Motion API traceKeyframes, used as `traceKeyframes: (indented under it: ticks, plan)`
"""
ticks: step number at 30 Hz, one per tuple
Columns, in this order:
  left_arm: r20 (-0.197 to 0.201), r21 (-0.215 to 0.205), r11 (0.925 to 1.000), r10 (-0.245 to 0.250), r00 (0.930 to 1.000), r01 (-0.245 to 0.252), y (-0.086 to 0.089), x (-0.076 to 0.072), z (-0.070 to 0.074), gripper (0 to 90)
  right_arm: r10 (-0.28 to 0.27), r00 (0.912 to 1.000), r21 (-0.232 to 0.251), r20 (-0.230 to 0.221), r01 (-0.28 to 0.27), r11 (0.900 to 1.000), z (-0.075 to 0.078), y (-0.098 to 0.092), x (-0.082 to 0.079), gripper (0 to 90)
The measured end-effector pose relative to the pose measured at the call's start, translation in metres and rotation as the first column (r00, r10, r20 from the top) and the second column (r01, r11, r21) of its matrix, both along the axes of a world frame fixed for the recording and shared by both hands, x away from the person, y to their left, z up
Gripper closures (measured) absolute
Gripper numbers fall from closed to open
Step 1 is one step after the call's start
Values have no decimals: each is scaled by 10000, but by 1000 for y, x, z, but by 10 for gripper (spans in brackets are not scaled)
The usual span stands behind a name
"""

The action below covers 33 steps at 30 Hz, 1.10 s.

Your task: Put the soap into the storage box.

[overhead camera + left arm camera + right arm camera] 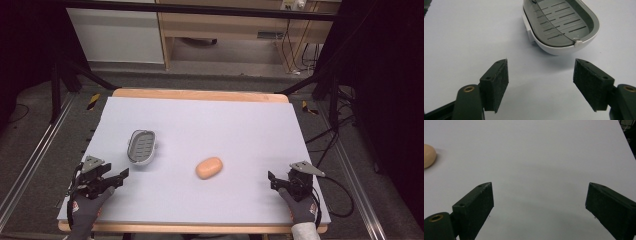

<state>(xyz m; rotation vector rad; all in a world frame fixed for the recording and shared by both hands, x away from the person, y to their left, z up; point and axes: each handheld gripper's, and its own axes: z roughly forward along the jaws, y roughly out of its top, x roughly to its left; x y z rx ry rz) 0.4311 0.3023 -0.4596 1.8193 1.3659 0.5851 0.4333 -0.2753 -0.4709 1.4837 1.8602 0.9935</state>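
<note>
A lab-like recording room: floor rails (30, 165), black curtains (385, 75), loose cables (300, 50), covered table (200, 125).

Left gripper (117, 179): held low near the front left corner of the tabletop (240, 135), jaws spread wide with nothing between them, pointing forward and to the right. The gloved left hand (86, 206) grips it from behind. In the left gripper view the black pads (499, 82) stand well apart.

Right gripper (276, 181): held low near the front right corner, jaws likewise spread wide and empty. The gloved right hand (301, 210) holds it from behind, a pale sleeve (306, 232) showing at the wrist.
</note>
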Motion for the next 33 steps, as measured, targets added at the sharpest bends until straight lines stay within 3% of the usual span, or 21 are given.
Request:
traceKeyframes:
  ticks: [14,33]
  plan:
    - [73,-83,9989,-469,9989,469,-12,-2,6,301,18,10000,-67,-92,-19,10000,-1,1,0,74]
    - [321,116,9905,-1371,9900,1367,-47,-8,16,287,171,9997,-97,-158,-173,9998,0,5,0,76]
